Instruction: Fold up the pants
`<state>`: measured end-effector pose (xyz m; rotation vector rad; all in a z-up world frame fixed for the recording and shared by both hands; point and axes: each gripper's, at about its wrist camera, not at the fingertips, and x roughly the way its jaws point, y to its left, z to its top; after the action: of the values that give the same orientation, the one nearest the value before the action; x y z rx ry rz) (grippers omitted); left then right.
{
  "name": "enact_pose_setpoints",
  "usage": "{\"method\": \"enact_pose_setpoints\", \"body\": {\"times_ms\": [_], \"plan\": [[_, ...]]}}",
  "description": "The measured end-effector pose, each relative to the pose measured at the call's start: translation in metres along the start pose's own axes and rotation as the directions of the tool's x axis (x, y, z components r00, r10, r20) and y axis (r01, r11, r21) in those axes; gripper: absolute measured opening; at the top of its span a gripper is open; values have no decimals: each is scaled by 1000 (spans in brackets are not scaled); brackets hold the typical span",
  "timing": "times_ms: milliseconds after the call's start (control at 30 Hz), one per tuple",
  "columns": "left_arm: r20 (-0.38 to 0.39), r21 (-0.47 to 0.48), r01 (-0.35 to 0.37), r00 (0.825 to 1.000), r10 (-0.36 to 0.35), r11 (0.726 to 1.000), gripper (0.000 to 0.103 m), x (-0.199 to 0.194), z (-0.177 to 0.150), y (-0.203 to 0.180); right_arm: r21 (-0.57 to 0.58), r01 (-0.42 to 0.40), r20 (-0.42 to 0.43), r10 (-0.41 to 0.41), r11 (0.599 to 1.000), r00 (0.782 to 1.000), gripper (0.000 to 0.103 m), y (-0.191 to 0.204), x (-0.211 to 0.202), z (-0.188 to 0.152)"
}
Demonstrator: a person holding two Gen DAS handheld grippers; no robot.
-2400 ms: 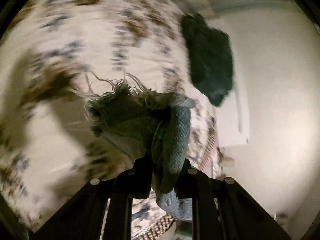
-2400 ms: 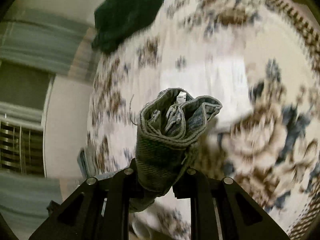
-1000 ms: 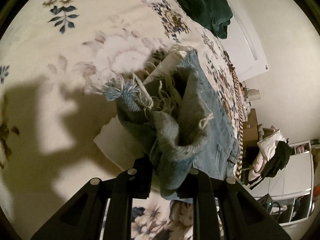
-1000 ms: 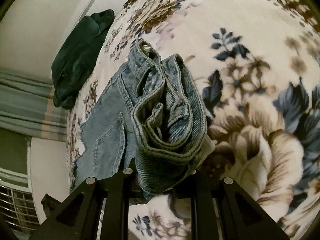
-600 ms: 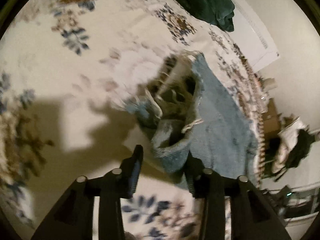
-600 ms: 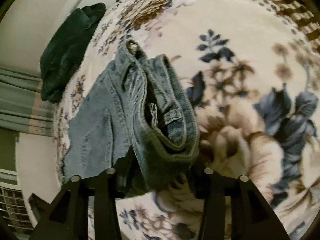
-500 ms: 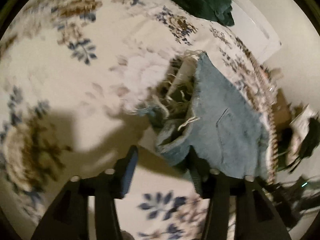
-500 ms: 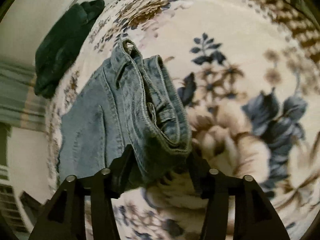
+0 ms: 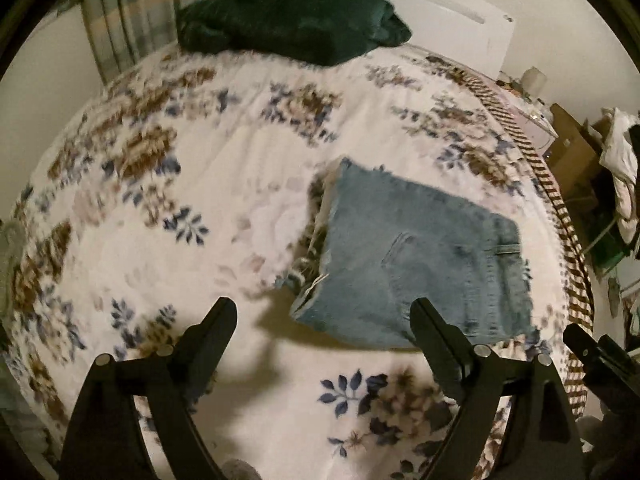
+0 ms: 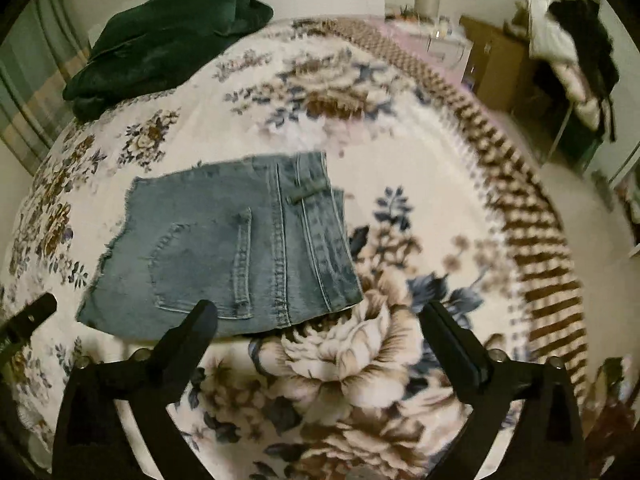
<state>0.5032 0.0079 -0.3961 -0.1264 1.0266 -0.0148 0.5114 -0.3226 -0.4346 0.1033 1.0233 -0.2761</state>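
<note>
The blue denim pants (image 9: 416,256) lie folded flat in a compact rectangle on the floral bed cover (image 9: 180,208), back pocket up. In the right wrist view the pants (image 10: 224,244) sit left of centre, waistband edge to the right, frayed hems to the left. My left gripper (image 9: 324,314) is open and empty, hovering above the near edge of the pants. My right gripper (image 10: 318,314) is open and empty, above the pants' near right corner. Neither touches the denim.
A dark green folded garment (image 9: 292,12) lies at the bed's far end, also in the right wrist view (image 10: 160,40). A brown-patterned blanket border (image 10: 520,208) marks the bed's right edge. Beyond it stand a cardboard box (image 10: 496,64) and a chair piled with clothes (image 10: 572,40).
Both grippers opened and let go of the pants, then pulled back and up. The pants now lie flat and folded on the bed.
</note>
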Motion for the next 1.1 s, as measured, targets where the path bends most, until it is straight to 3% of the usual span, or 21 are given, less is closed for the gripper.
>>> {"method": "enact_pose_setpoints", "body": {"times_ms": [433, 767, 1100], "plan": [[113, 87, -37, 993, 27, 995, 88, -161, 5, -32, 3, 31, 126, -31, 1000, 991, 103, -2, -189, -7], [241, 119, -36, 971, 7, 992, 88, -319, -36, -47, -52, -4, 244, 16, 999, 970, 103, -19, -369, -44], [282, 82, -35, 959, 10, 996, 88, -419, -75, -43, -120, -28, 323, 66, 992, 944, 103, -32, -521, -90]]}}
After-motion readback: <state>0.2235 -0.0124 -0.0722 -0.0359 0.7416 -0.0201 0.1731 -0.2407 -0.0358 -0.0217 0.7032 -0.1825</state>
